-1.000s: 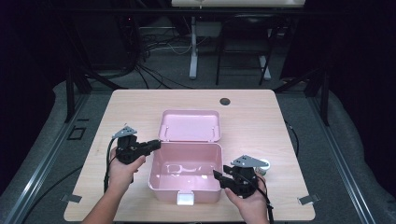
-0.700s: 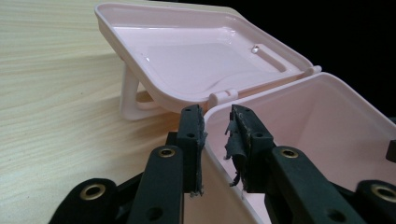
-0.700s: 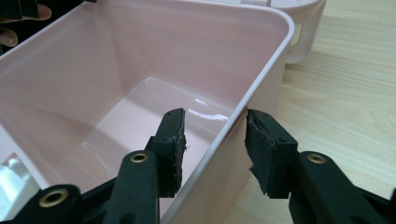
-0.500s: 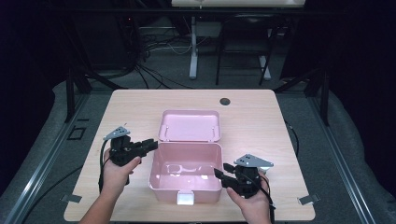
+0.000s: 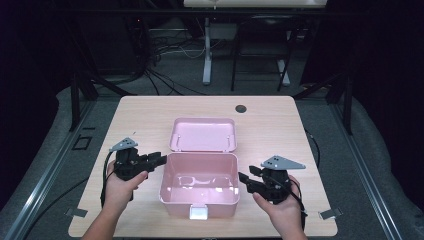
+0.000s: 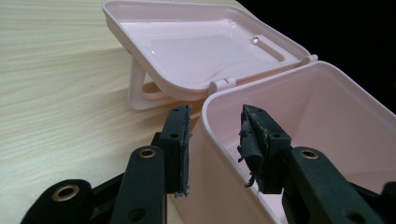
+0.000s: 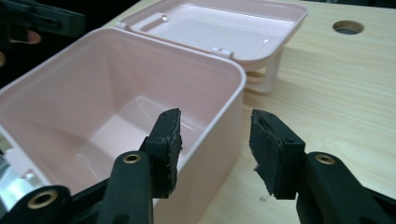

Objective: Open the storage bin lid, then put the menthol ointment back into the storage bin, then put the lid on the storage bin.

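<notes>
Both box (image 5: 199,187) walls between open jaws

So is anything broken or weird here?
Yes: the left gripper has a torn, frayed pad, its rubber peeling. The pink box looks fine, lid open.

box (image 6: 327,130): cut off right/bottom | table hole (image 5: 241,108): perhaps a grommet

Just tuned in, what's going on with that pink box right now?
A person works an open, empty pink box on the table, lid flipped back. The left gripper straddles the box's left wall and the right gripper its right wall; both sets of jaws have just been opening and stand clear of the walls.
</notes>
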`<action>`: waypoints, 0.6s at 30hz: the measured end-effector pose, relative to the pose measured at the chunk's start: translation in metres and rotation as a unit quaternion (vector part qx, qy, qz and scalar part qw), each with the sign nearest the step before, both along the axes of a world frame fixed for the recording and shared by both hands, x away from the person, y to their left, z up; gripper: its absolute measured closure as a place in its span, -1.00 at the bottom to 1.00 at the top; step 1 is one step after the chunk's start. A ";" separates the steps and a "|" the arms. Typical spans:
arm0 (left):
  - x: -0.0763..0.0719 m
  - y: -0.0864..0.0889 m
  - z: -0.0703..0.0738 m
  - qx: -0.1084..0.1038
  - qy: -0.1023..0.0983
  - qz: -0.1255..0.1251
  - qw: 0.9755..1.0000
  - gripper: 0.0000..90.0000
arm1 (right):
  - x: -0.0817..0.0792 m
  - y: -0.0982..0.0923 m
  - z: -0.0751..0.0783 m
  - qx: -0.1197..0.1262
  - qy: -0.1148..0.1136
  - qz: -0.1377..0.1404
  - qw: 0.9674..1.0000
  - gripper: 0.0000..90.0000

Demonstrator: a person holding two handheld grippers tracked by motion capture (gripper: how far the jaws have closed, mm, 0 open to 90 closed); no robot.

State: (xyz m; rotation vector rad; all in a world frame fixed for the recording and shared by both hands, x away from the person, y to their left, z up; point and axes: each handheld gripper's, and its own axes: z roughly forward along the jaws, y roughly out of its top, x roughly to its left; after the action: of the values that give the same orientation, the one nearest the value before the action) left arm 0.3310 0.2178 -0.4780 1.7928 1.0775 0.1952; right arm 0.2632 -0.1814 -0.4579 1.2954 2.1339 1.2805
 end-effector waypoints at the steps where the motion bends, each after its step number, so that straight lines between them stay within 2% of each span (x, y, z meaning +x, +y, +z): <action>1: -0.001 0.001 0.001 0.002 -0.003 0.001 1.000 0.37 | 0.002 -0.002 0.002 -0.003 0.000 0.002 1.000 0.19; 4: -0.001 0.003 0.001 0.000 -0.005 0.004 1.000 0.35 | 0.007 -0.006 0.008 -0.008 0.005 0.006 1.000 0.17; 9: -0.001 0.005 0.002 0.000 -0.005 0.007 1.000 0.32 | 0.020 -0.015 0.017 -0.036 0.013 0.000 0.999 0.17; 18: -0.001 0.009 0.001 0.002 -0.004 0.014 1.000 0.25 | 0.048 -0.029 0.016 -0.072 0.061 -0.007 0.996 0.16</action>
State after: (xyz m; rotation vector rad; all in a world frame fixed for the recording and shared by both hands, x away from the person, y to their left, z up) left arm 0.3297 0.2266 -0.4774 1.7799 1.0962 0.2215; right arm 0.3111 -0.2102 -0.4414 1.3573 2.2503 1.0457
